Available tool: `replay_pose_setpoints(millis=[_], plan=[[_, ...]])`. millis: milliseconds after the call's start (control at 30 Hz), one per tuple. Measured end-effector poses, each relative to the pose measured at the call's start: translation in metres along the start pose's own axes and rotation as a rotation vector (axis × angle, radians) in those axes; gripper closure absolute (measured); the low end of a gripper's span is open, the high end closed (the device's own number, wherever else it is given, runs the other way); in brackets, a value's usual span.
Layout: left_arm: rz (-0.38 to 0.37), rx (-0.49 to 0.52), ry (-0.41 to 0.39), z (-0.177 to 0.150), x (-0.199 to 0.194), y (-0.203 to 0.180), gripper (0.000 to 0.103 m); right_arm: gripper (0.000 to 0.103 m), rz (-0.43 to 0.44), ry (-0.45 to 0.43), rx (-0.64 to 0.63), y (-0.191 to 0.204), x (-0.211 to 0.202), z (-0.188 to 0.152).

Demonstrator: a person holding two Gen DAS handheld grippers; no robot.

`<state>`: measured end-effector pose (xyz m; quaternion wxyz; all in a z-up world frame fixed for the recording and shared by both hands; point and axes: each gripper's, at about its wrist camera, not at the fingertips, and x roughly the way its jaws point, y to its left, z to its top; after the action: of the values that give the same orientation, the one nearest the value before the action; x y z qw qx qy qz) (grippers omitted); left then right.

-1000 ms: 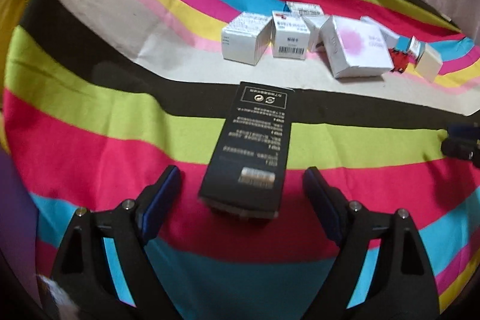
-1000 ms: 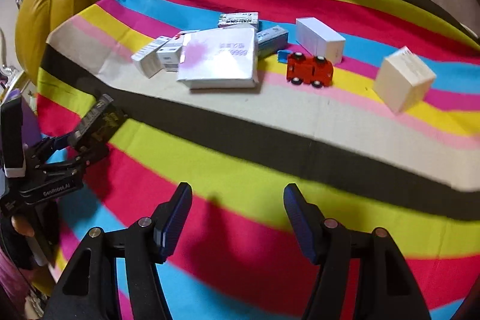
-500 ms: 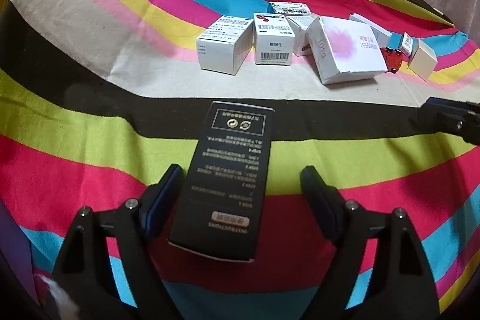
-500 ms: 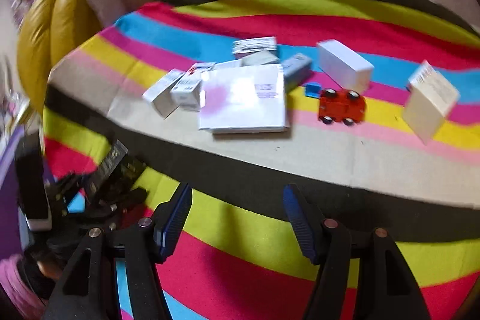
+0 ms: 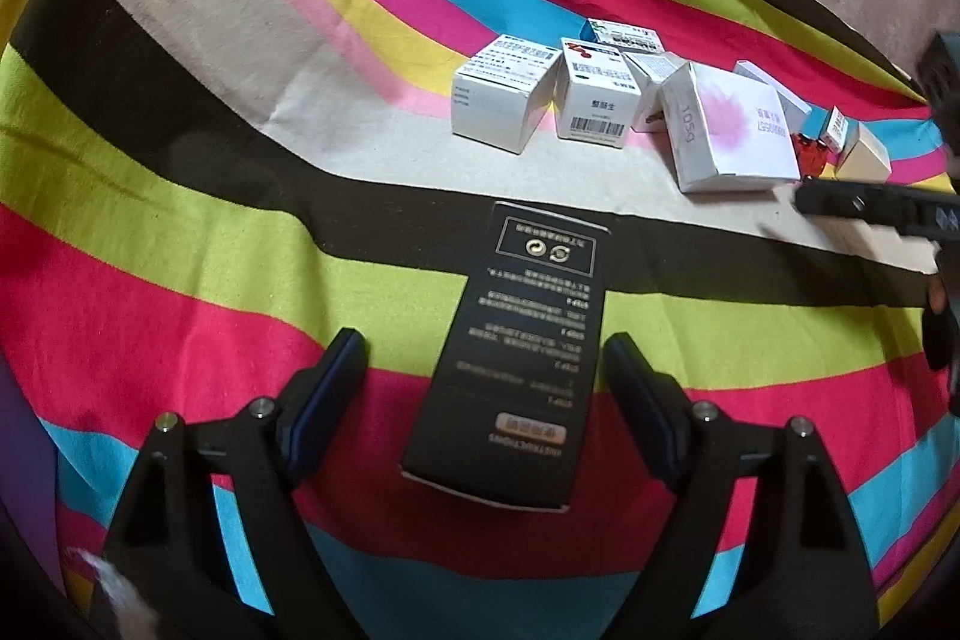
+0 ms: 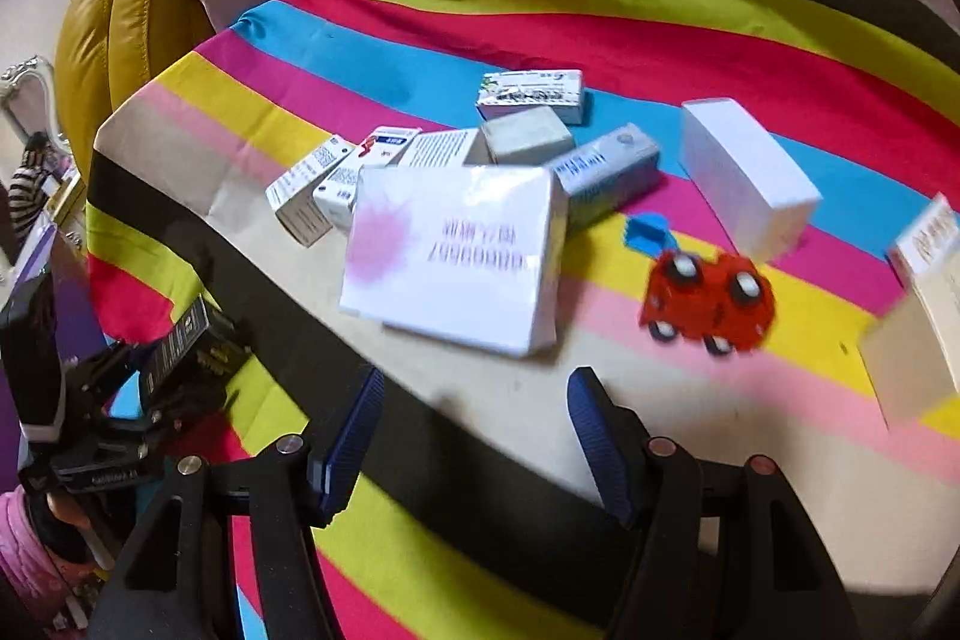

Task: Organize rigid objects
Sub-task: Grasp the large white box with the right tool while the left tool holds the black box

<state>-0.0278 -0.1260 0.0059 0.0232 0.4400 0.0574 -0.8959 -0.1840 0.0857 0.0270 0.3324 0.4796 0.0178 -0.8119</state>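
A long black box (image 5: pixel 516 358) with gold print lies on the striped cloth between the open fingers of my left gripper (image 5: pixel 486 370); the pads stand apart from its sides. It also shows at the left of the right wrist view (image 6: pixel 186 340). My right gripper (image 6: pixel 474 418) is open and empty, over the black stripe just in front of a large white box with a pink blot (image 6: pixel 456 250). A red toy car (image 6: pixel 708 301) lies to the right of that box. Several small white boxes (image 5: pixel 540 97) are clustered behind.
A white box (image 6: pixel 744 175) and a cream box (image 6: pixel 918 334) sit at the right. A yellow leather chair (image 6: pixel 120 28) stands beyond the cloth's left edge. The right gripper's body (image 5: pixel 876 208) enters the left wrist view at the right edge.
The left gripper has moved forward around the black box. The right gripper has moved forward and left, closer to the white box with the pink blot.
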Motion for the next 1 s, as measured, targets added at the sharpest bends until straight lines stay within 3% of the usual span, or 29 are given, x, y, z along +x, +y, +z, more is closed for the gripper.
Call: replay_pose_setpoints(millis=[200,433,500,533,600,667,767,1000], plan=[[0.002,0.005,0.010,0.002,0.001,0.000,0.019,0.030,0.128,0.032,0.018,-0.020,0.030,0.027],[0.000,-0.027,0.028,0.009,0.005,0.004,0.019,0.029,0.351,0.049,0.092,-0.040,0.049,0.052],[0.002,-0.043,0.025,0.010,0.006,0.004,0.019,0.035,0.352,0.038,0.074,-0.038,0.049,0.052],[0.007,-0.044,0.023,0.010,0.006,0.004,0.019,0.046,0.354,0.016,0.067,-0.036,0.045,0.050],[0.041,-0.027,0.003,0.009,0.006,-0.001,0.036,0.054,0.382,-0.017,0.073,-0.032,0.036,0.043],[0.075,0.022,-0.018,0.008,0.006,-0.008,0.060,0.060,0.369,-0.057,0.064,-0.022,0.020,0.032],[0.076,0.009,-0.027,0.006,0.004,-0.010,0.060,0.066,0.299,-0.113,0.040,-0.002,-0.005,0.008],[0.095,0.013,-0.032,-0.012,-0.010,-0.017,0.060,0.066,0.050,-0.193,-0.074,0.052,-0.047,-0.051]])
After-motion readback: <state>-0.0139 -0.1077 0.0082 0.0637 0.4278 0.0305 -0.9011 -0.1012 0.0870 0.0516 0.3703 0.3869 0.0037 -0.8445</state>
